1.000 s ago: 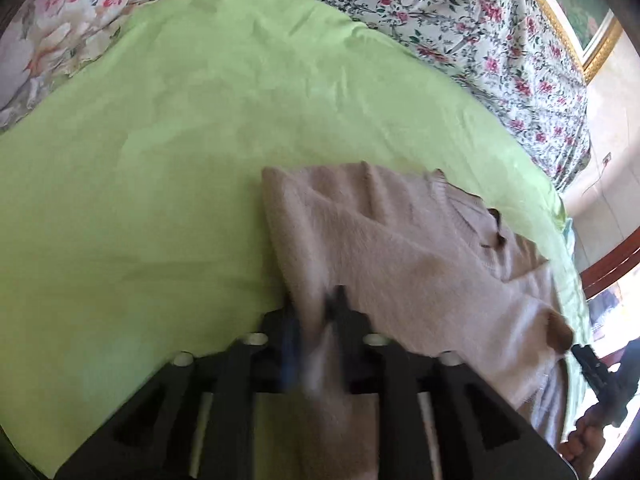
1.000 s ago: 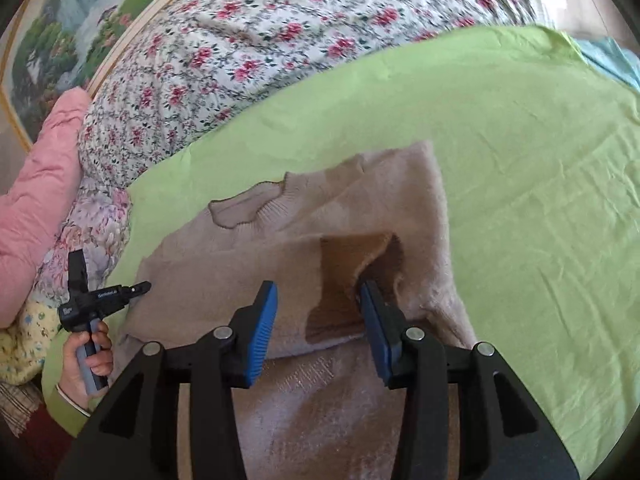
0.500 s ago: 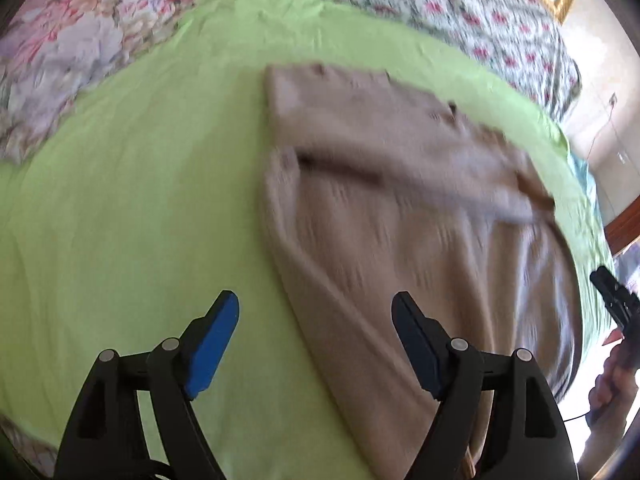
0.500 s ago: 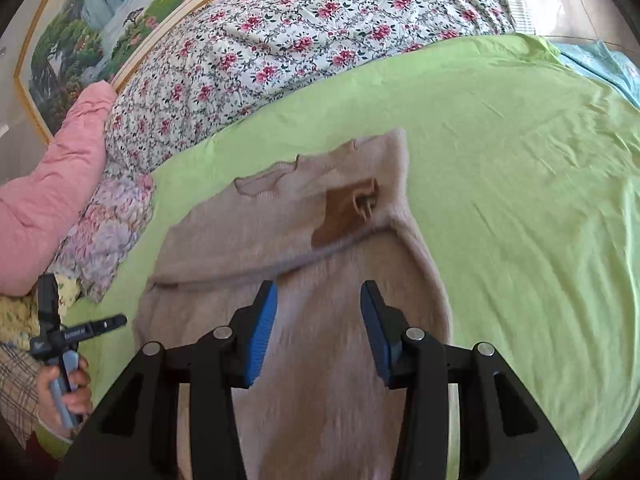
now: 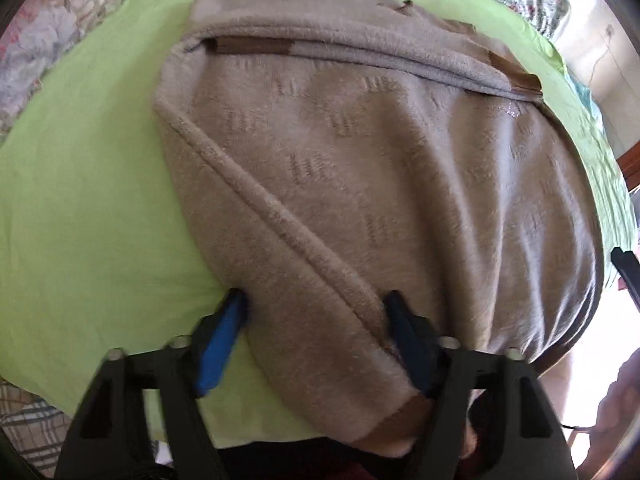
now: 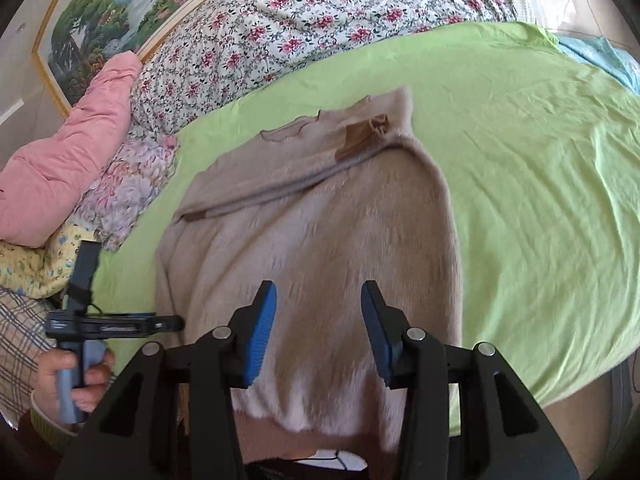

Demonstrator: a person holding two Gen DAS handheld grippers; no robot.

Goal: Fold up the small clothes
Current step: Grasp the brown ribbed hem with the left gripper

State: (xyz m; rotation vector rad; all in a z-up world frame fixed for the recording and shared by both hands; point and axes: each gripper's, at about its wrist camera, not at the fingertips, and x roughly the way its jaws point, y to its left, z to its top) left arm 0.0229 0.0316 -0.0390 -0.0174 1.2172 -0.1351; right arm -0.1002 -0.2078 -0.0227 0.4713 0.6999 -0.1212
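The beige sweater (image 6: pixel 320 216) lies on the green sheet (image 6: pixel 540 184) with both sleeves folded across; the body fold remains. Left gripper (image 5: pixel 316 316) and right gripper (image 6: pixel 318 320) fingers are spread.

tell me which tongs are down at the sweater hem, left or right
The left tongs: open, straddling the lower corner of the beige knitted sweater. The right tongs, also open, hover above its middle.
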